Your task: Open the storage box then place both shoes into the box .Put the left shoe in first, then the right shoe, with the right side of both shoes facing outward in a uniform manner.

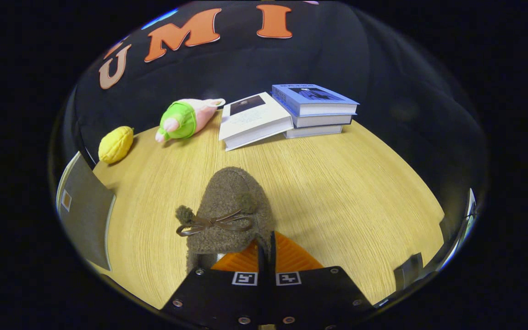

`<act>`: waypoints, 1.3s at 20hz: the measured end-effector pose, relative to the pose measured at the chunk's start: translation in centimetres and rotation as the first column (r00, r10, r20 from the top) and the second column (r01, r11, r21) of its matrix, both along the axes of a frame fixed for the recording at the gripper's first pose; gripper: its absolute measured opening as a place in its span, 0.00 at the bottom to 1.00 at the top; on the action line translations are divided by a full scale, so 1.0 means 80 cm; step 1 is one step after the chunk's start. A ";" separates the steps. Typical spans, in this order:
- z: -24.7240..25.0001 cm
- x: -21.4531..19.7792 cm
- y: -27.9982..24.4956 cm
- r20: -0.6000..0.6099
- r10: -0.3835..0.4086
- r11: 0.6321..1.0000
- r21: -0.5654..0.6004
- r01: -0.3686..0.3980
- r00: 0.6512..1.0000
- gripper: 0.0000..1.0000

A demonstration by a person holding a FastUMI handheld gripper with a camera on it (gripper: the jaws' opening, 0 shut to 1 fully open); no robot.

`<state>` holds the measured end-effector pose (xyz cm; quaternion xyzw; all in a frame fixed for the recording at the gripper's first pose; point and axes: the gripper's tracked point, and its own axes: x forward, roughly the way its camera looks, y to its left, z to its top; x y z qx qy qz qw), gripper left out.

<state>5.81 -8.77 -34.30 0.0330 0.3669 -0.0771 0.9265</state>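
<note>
A brown fuzzy shoe (229,208) with a thin bow and two pompoms points its toe away from me, over the wooden table (337,192). My gripper (266,250) is shut on the shoe's rim at its near right side, the two fingers almost touching with the thin edge pinched between them. The heel end is hidden behind the gripper body. A grey panel with an orange square (85,206), likely part of the storage box, stands left of the shoe at the table's edge. I cannot tell whether the shoe rests on the table or hangs just above it.
Beyond the shoe lie a stack of blue books (316,107) with a white book (255,121) leaning beside it, a green and pink plush toy (184,119) and a yellow lemon-like toy (116,144). A small dark object (408,270) sits at the table's near right edge.
</note>
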 end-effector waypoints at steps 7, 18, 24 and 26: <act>0.087 0.010 0.063 0.111 0.034 0.999 0.032 -0.038 0.993 0.00; 0.206 0.008 0.283 0.204 0.146 0.976 0.131 -0.174 0.968 0.00; 0.222 -0.001 0.385 0.202 0.189 0.960 0.167 -0.224 0.961 0.00; 0.224 -0.003 0.410 0.198 0.193 0.954 0.191 -0.231 0.961 0.00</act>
